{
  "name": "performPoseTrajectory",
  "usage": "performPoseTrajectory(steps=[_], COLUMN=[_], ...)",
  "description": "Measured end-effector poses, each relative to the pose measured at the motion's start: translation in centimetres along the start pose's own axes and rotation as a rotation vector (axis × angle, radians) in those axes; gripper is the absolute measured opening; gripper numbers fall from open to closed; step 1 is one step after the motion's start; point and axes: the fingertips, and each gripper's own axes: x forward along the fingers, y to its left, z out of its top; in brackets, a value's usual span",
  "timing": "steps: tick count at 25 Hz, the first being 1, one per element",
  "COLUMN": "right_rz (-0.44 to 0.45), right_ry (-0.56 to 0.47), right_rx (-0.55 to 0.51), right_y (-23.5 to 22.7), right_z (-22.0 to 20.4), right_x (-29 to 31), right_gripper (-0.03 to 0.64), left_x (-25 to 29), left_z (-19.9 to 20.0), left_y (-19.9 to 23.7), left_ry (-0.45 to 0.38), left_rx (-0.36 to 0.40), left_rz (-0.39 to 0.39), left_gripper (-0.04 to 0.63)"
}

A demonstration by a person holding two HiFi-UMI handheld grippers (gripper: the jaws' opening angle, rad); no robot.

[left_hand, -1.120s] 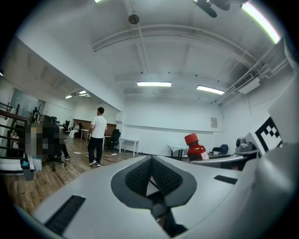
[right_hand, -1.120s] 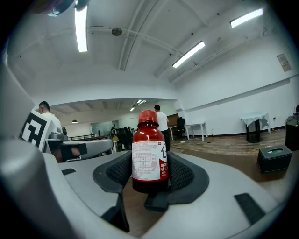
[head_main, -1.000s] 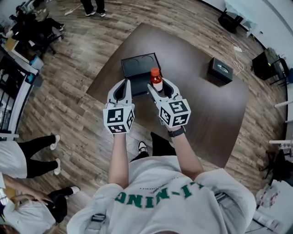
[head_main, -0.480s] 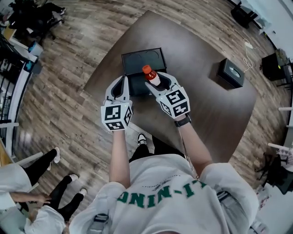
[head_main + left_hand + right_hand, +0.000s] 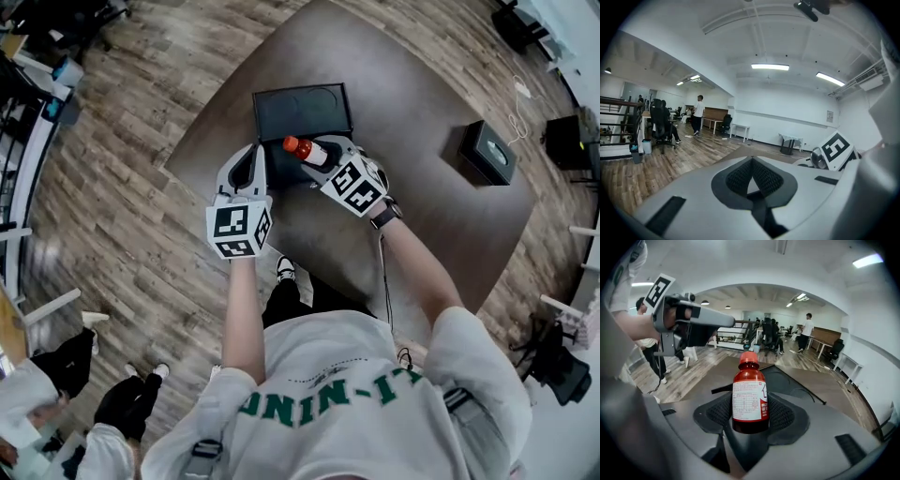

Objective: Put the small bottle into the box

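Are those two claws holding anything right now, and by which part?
The right gripper grips the small bottle by its lower body; the left gripper is shut, empty.

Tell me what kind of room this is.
Probably an open-plan office or lab: desk chairs and white tables at the far side, strip lights overhead, and a wide wood-look floor.

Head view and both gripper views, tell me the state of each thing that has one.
small bottle: cap on, tipped with cap toward the left, gripped at its lower body.
box: open on top, holds nothing yet.
right tool: shut on the small bottle.
left tool: shut, empty.
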Motion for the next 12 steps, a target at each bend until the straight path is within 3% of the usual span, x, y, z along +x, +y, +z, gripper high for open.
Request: performPoseTrajectory(steps=[12], right_rz=[0.143], right_ry=[0.232], right_rx=[-0.164], right_y=[0.3], right_z=[-6.3], right_x=[7.1], right_gripper=[0.233], left_x=[1.4], left_z=[-2.9], left_y=[1.3], left_ry=[0.050], left_rx=[-0.031], left_rz=[0.012], left_gripper=[0.012])
